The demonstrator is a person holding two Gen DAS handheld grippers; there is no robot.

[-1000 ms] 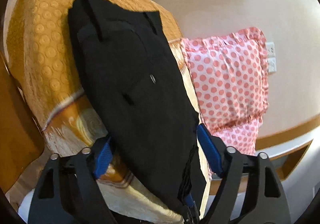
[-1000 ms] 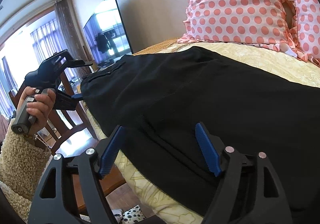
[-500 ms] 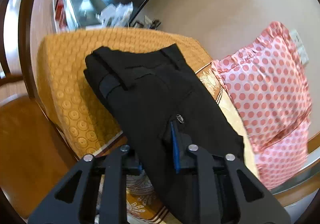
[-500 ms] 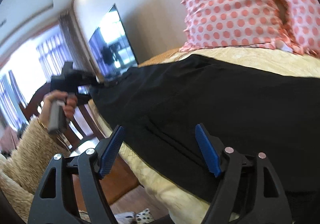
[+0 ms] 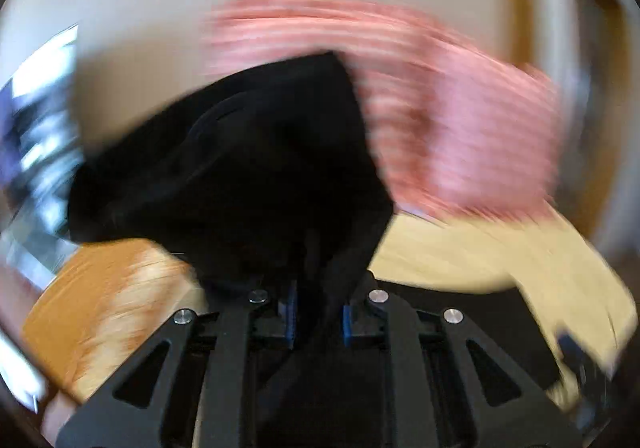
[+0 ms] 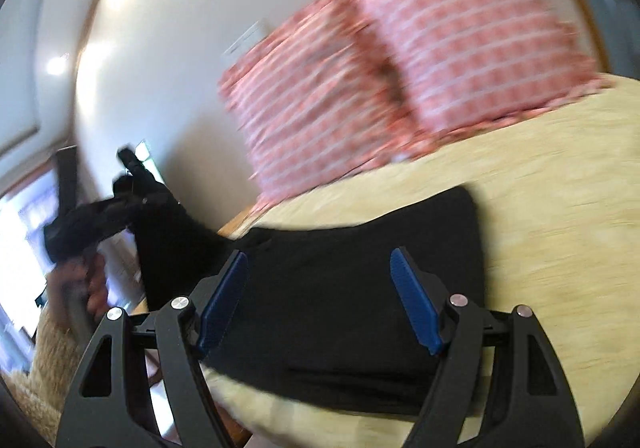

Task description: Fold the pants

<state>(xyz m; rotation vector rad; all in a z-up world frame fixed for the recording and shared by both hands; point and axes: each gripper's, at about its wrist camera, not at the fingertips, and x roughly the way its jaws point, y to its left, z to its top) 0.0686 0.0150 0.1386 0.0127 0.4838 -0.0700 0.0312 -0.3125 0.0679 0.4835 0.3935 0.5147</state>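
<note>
The black pants [image 6: 352,288] lie on the cream bedspread [image 6: 560,232]. One end is lifted off the bed at the left. My left gripper [image 5: 318,318] is shut on that lifted end of the pants [image 5: 256,168], which hangs bunched in front of its camera; in the right wrist view it [image 6: 132,204] is held up in a hand at the left. My right gripper [image 6: 320,300] is open and empty, its blue pads [image 6: 412,300] just above the flat part of the pants. Both views are blurred by motion.
Two pink dotted pillows [image 6: 400,80] lean on the wall at the head of the bed. An orange patterned part of the bedspread [image 5: 108,296] is at the left. A bright window [image 6: 20,248] and a fuzzy beige sleeve [image 6: 48,360] are at far left.
My left gripper closed on the waist end of the pants and lifted it up off the bed toward the pillows. My right gripper stayed open while its view swung right.
</note>
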